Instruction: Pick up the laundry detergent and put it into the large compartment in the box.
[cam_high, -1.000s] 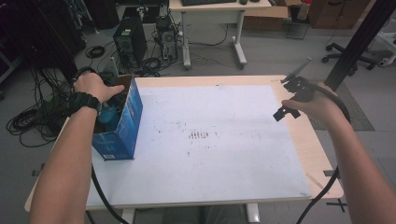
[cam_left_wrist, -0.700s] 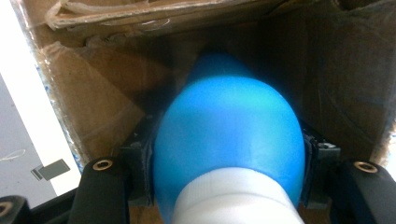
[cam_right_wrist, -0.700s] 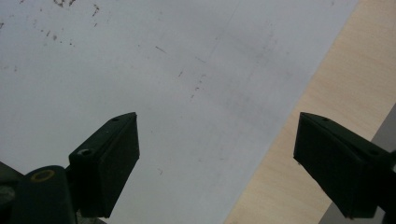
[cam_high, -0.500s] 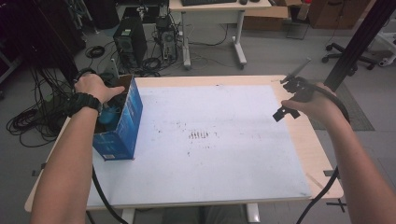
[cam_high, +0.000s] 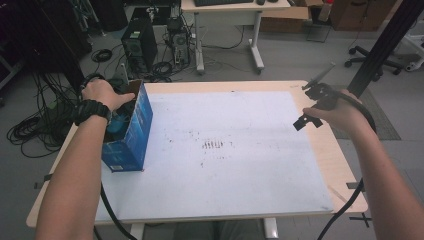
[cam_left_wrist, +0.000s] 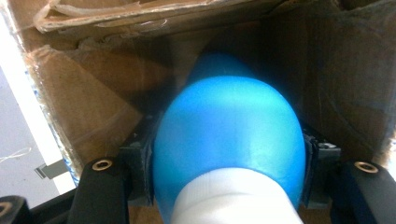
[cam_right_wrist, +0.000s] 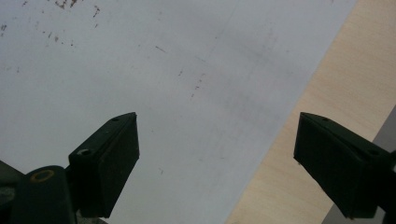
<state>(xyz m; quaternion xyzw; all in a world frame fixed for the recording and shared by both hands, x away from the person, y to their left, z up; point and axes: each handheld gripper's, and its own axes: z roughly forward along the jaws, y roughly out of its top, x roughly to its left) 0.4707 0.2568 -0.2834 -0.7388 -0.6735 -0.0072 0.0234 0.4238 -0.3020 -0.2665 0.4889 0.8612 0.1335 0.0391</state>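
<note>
A blue cardboard box (cam_high: 131, 131) stands open at the table's left edge. My left gripper (cam_high: 116, 120) reaches down inside it, under the person's left hand. In the left gripper view the jaws are shut on a rounded blue object with a white base (cam_left_wrist: 228, 149), pads pressing on both its sides, brown box walls (cam_left_wrist: 88, 98) all around. My right gripper (cam_high: 306, 120) hovers above the right side of the white mat (cam_high: 225, 150). Its jaws stand wide apart in the right gripper view (cam_right_wrist: 217, 154), with nothing between them.
The white mat (cam_right_wrist: 140, 70) covers most of the wooden table, with bare wood (cam_high: 340, 165) along its right edge. Small dark marks (cam_high: 214, 145) dot the mat's middle. Computers, cables and a desk stand on the floor beyond the table.
</note>
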